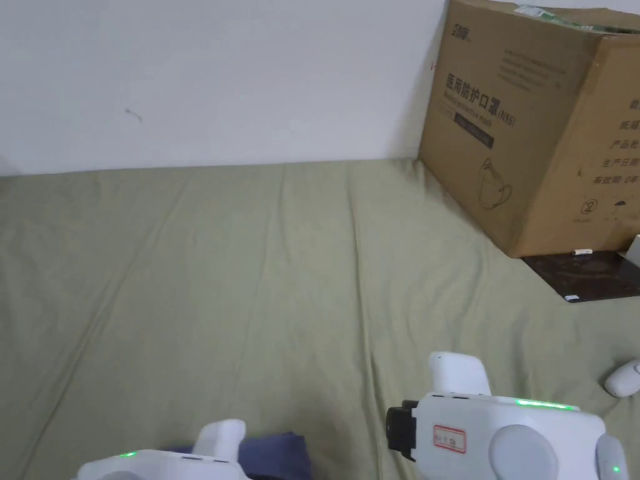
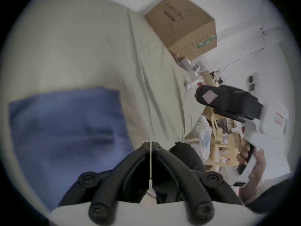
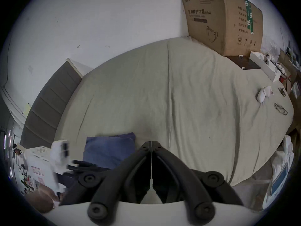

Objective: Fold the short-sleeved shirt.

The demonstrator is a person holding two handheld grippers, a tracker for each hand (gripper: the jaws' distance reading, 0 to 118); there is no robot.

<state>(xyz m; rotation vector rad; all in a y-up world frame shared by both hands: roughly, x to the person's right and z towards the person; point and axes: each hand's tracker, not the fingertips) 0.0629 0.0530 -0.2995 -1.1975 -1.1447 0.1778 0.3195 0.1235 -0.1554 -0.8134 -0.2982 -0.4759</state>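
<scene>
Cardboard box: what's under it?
The box stands at the bed's far corner, partly on the green sheet, partly on a dark board that sticks out at its base. How far the board runs under it is hidden.

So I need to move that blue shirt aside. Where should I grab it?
Pinch the blue shirt at its right edge, coming from the bare sheet side with the right tool. It lies flat and already folded, so an edge is what lifts.
</scene>
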